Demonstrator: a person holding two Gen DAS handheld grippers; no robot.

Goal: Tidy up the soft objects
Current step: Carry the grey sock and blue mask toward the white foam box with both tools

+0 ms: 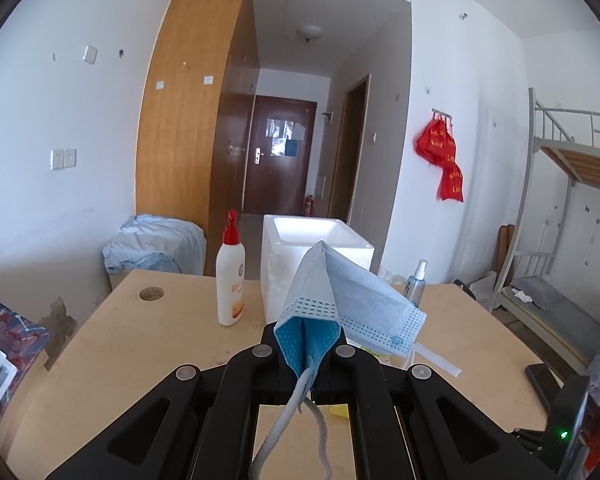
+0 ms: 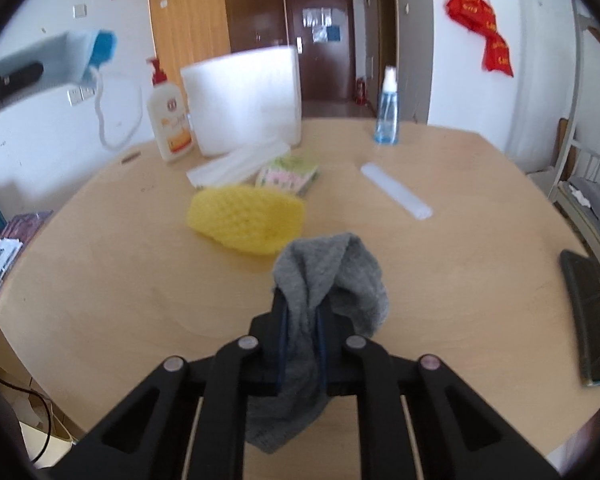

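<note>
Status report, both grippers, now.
Left gripper shut on blue face mask. Right gripper shut on grey sock. Yellow knitted piece on table, foam box beyond, unobstructed.

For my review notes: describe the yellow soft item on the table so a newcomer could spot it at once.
Start at the white foam box at the table's far side. In front of it lie a clear plastic strip and a floral packet; the yellow knitted pouch sits just nearer. It is the only bright yellow, bumpy-textured thing there.
</note>
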